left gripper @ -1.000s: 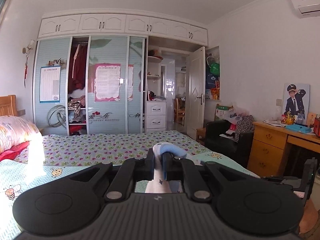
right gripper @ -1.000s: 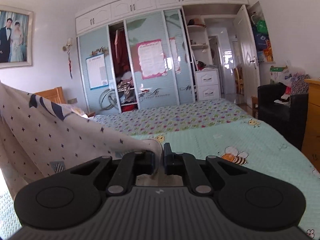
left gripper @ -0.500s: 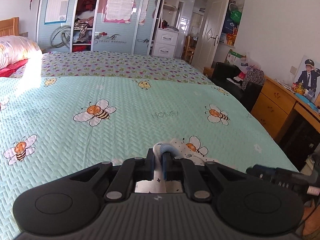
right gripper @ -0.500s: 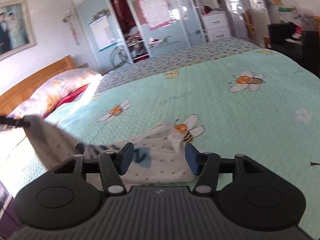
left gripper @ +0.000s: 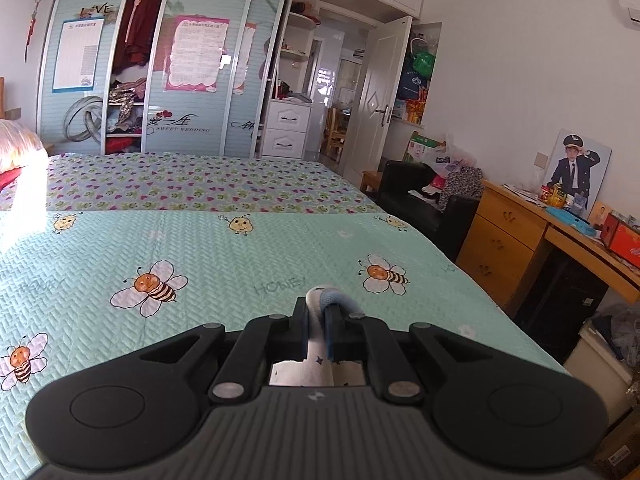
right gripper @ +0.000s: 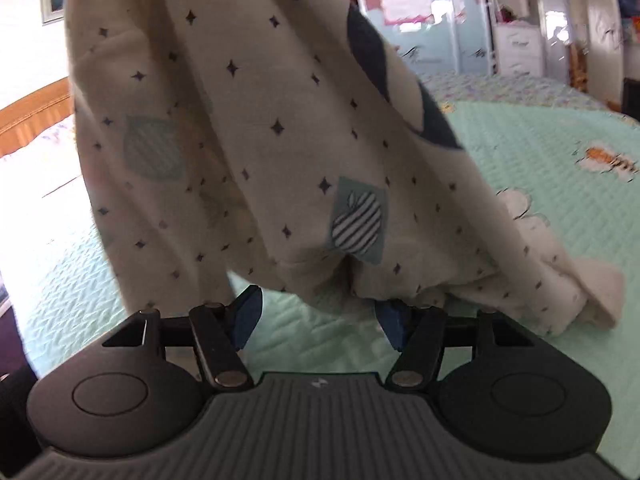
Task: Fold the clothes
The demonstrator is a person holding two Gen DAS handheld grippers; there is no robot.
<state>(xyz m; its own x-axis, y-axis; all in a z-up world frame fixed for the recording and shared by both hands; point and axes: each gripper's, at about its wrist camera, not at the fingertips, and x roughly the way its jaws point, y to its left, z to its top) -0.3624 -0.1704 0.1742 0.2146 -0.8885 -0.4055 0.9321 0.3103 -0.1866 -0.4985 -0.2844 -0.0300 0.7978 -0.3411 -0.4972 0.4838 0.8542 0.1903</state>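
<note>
Clamped on a blue-trimmed edge of the star-print garment, the left gripper holds it hanging above the bee-print quilt; the right gripper gapes empty beneath. Judged mid-fold: next, regrasp a lower edge.

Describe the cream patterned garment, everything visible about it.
The garment is soft cream fabric dotted with small dark stars, with dark blue curved patches and a teal square bearing a striped apple. It hangs draped, its lower end bunched on the bee-print bedspread. The right gripper stands open below it; the left gripper pinches a blue-trimmed edge.
</note>
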